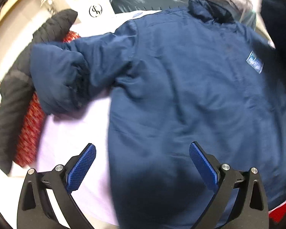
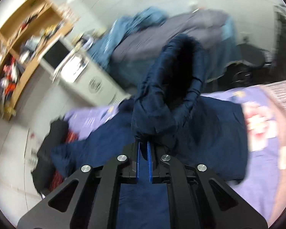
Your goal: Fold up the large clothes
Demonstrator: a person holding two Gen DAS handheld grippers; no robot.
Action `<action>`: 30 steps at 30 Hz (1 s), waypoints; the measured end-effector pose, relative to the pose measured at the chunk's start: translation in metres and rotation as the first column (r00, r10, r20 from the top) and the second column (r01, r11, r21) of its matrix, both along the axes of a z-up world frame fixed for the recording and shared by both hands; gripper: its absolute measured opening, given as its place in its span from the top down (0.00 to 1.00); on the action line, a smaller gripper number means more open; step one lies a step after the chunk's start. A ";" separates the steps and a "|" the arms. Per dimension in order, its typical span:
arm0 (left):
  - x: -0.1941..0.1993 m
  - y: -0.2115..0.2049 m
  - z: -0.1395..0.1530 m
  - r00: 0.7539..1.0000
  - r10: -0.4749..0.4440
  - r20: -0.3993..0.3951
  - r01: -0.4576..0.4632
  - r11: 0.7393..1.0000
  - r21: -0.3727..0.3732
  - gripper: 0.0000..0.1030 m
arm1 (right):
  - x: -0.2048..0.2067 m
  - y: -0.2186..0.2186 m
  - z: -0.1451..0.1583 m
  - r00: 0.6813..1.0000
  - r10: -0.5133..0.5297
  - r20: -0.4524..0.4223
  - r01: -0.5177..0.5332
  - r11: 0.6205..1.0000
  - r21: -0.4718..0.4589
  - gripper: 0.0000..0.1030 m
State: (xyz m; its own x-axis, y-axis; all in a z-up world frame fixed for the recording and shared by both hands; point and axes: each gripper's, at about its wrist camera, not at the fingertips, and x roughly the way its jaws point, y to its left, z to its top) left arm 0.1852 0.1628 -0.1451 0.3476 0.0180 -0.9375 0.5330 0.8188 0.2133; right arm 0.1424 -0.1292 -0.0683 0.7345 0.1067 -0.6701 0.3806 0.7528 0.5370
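A large navy blue padded jacket [image 1: 181, 87] lies spread on a pale lilac sheet [image 1: 74, 133], collar at the far side, its left sleeve [image 1: 63, 76] bunched toward the left. My left gripper [image 1: 143, 148] is open and empty, hovering over the jacket's near hem. My right gripper [image 2: 144, 147] is shut on the jacket's other sleeve [image 2: 173, 87] and holds it lifted, the dark cuff opening facing the camera. The jacket body [image 2: 209, 137] lies below it.
A black quilted jacket [image 1: 19, 87] and a red patterned cloth [image 1: 30, 129] lie at the sheet's left edge. Grey and teal clothes [image 2: 162, 32] are piled behind. A white appliance [image 2: 82, 72] and a wooden shelf [image 2: 24, 28] stand at the far left.
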 end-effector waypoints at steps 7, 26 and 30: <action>0.020 0.024 -0.009 0.999 -0.033 0.006 0.033 0.999 0.037 0.06 | 0.089 0.103 -0.067 0.976 0.188 -0.110 -0.181 0.981 0.072 0.93; 0.063 0.001 -0.016 0.992 -0.117 -0.047 0.113 0.991 -0.066 0.06 | 0.080 0.148 -0.153 0.934 0.192 -0.301 -0.096 0.947 0.305 0.24; 0.057 -0.023 -0.013 0.983 -0.181 -0.029 0.179 0.982 -0.058 0.07 | 0.039 0.110 -0.159 0.939 0.074 -0.336 0.031 0.954 0.297 0.24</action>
